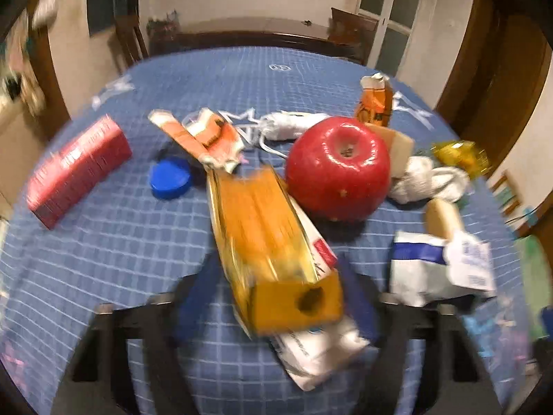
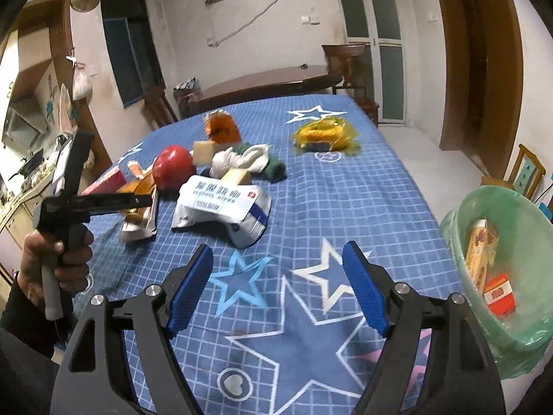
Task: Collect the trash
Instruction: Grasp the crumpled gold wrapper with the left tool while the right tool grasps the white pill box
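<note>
An orange-and-gold packet (image 1: pixel 262 228) lies on a white wrapper (image 1: pixel 321 349) on the blue star tablecloth (image 1: pixel 121 249). My left gripper (image 1: pixel 276 273) straddles the packet's near end. Its blue pads are blurred, a gap shows on the left side, and the jaws look open. From the right wrist view, a hand holds the left gripper (image 2: pixel 143 204) over that packet (image 2: pixel 140 190). My right gripper (image 2: pixel 278 252) hangs open over bare cloth with nothing between its fingers. A green-bagged bin (image 2: pixel 501 204) at the right holds an orange box (image 2: pixel 499 297) and a yellow box (image 2: pixel 478 252).
Around the packet lie a red apple (image 1: pixel 338 166), a red box (image 1: pixel 76 169), a blue cap (image 1: pixel 169 180), a torn orange wrapper (image 1: pixel 207 138), a white wipes pack (image 2: pixel 224 204), crumpled white tissue (image 2: pixel 242 159), an orange carton (image 2: pixel 221 126) and a yellow wrapper (image 2: pixel 325 135).
</note>
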`<state>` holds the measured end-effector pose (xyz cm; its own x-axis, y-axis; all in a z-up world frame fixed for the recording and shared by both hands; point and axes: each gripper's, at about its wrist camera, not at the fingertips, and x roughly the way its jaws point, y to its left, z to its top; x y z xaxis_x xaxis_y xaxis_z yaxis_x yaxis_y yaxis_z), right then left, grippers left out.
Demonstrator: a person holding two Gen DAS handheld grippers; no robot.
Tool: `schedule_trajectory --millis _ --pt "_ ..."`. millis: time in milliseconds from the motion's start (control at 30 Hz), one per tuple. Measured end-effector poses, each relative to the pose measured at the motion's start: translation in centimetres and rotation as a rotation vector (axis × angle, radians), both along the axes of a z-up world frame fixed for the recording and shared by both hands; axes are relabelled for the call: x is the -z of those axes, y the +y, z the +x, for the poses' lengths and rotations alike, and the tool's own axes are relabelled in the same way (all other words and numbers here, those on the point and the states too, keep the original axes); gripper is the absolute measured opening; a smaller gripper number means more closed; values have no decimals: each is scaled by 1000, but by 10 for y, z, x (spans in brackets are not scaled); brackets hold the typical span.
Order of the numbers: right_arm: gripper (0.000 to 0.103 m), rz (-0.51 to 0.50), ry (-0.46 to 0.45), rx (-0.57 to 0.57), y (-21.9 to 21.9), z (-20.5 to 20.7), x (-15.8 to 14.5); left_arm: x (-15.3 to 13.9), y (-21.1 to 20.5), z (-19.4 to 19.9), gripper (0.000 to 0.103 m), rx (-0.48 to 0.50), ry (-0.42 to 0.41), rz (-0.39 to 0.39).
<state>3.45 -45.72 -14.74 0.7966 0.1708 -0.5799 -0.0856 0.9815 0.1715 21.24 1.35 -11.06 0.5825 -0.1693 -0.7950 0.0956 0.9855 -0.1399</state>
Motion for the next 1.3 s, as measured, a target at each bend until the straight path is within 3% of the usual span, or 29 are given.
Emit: schedule_trajectory --millis 233,433,600,900,1000,1300 --pt "71 -25 -9 -115 32 10 -7 -21 35 -50 47 -24 -82 -46" --pt "71 -89 -42 -402 110 29 -20 -40 87 -106 46 -170 -183 69" --pt "78 -161 17 -521 165 72 -9 -52 115 -123 46 -203 -228 64" --pt "80 -279 189 -497 216 127 30 -49 146 -133 46 -214 -234 18" --pt "55 -260 224 -495 217 132 36 -48 145 -135 46 -208 -239 18" --pt "46 -196 145 -484 190 79 12 -54 117 -137 46 -137 -261 32"
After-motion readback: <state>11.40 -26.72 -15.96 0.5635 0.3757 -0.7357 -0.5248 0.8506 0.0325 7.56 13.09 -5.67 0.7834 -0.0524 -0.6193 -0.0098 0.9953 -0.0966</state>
